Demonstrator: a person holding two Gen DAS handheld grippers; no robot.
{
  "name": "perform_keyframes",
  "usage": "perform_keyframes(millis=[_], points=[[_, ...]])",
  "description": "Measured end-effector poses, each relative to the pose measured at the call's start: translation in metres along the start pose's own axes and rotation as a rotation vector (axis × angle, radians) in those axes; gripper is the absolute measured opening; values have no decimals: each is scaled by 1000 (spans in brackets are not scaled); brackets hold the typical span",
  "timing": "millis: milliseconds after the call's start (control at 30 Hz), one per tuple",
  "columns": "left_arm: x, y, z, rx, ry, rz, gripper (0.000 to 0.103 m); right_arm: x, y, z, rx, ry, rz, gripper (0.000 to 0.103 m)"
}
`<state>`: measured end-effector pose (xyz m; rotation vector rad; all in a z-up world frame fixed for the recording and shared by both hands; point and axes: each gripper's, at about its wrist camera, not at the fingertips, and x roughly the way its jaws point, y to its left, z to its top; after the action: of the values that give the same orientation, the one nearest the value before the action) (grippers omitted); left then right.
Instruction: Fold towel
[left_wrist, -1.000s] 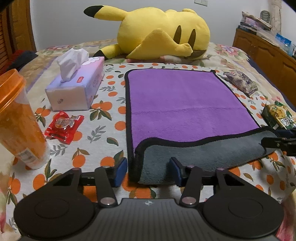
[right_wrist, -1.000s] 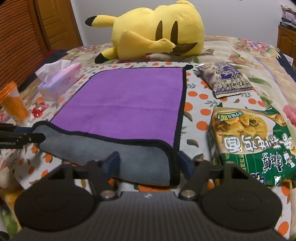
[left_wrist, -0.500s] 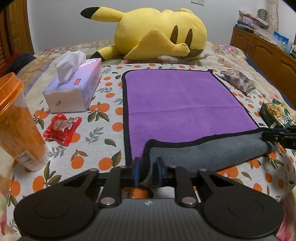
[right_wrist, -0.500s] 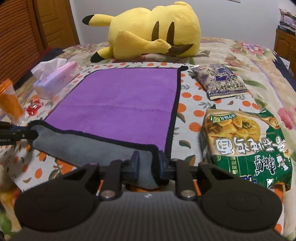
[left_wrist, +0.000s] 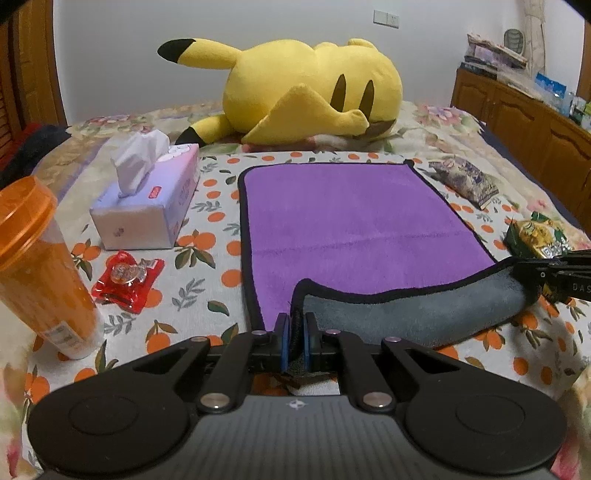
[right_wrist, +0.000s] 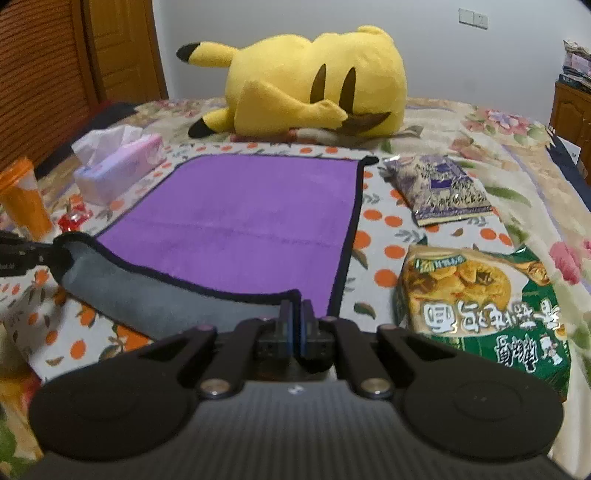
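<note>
One purple towel (left_wrist: 354, 221) lay flat on the orange-print sheet (left_wrist: 207, 291), its near edge turned back to show grey; two grippers held that edge, the left gripper (left_wrist: 295, 332) clamped on the near-left corner and the right gripper (right_wrist: 294, 325) clamped on the near-right corner. Left of the towel: one tissue box (left_wrist: 147, 203), one orange cup (left_wrist: 37, 266), one red packet (left_wrist: 127, 275). Right of it: two snack bags, purple (right_wrist: 439, 188) and green (right_wrist: 476, 295); one yellow plush (left_wrist: 310, 92) lay beyond the far edge.
</note>
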<state>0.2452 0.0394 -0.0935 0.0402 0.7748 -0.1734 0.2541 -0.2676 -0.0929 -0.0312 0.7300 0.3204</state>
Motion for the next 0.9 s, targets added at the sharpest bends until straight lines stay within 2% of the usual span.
perform_keyframes(millis=[567, 900], points=[[-17, -3, 14, -2, -75, -28, 6, -11, -7, 14, 5, -105, 31, 4], [-19, -9, 23, 31, -102, -27, 6, -21, -3, 22, -8, -159, 43, 4]])
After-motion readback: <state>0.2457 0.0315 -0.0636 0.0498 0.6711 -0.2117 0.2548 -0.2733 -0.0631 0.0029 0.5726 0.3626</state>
